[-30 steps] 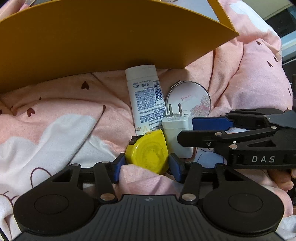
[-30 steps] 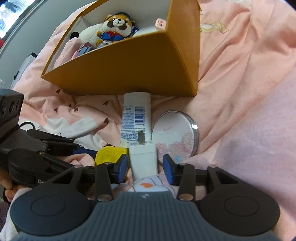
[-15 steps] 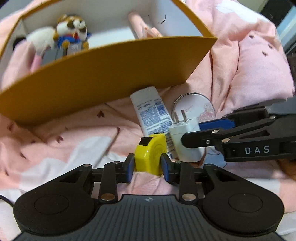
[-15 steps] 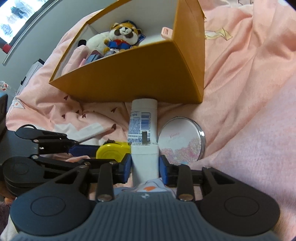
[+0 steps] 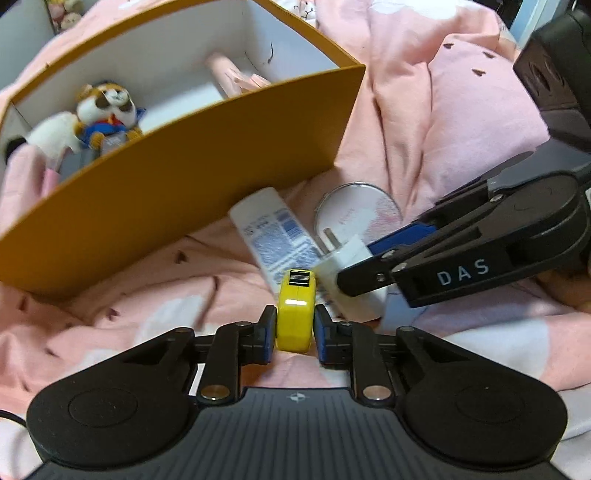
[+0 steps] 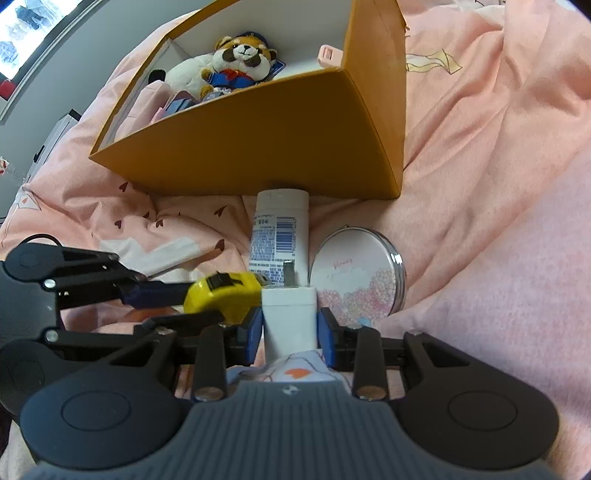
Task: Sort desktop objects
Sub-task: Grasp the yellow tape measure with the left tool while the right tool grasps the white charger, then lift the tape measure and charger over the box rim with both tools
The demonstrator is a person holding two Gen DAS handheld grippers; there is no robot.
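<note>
Pinching a yellow tape measure (image 5: 295, 314), blue pads (image 5: 269, 334) (both sides) press it.

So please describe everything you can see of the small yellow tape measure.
The small yellow tape measure has a glossy plastic case with rounded corners and a black ribbed slider on its top edge. It stands on edge between the blue pads of the left gripper, whose jaws have just been closing onto it. It sits beside the white plug adapter, above the pink bedding.

Pink heart-print bedding (image 6: 480, 184) underneath; grey wall (image 6: 74, 48), bright window (image 6: 26, 22) upper left.
</note>
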